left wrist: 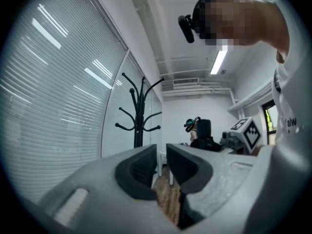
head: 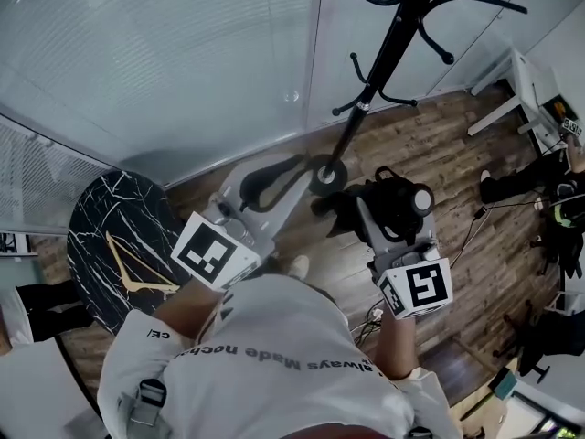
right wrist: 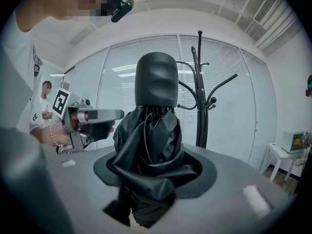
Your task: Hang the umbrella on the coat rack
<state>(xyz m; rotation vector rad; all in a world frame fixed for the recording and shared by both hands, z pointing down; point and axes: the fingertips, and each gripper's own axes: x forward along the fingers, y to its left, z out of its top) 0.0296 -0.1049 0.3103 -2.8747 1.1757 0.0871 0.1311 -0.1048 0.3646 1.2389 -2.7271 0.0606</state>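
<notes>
My right gripper (head: pixel 377 205) is shut on a folded black umbrella (head: pixel 395 199). In the right gripper view the umbrella (right wrist: pixel 151 145) stands upright between the jaws, its rounded handle on top. The black coat rack (head: pixel 384 53) stands just ahead by the glass wall, its round base (head: pixel 327 176) on the wooden floor. The rack (right wrist: pixel 200 91) rises behind the umbrella, and its curved hooks (left wrist: pixel 139 106) show ahead in the left gripper view. My left gripper (head: pixel 306 165) is held out level toward the rack's base, and its jaws (left wrist: pixel 160 156) stand almost together with nothing between them.
A round black marble table (head: pixel 119 236) stands at my left. A frosted glass wall with blinds (head: pixel 164 62) runs behind the rack. At the right are a white table (head: pixel 521 90) and seated people (head: pixel 548 186). Another person (right wrist: pixel 45 101) stands far left.
</notes>
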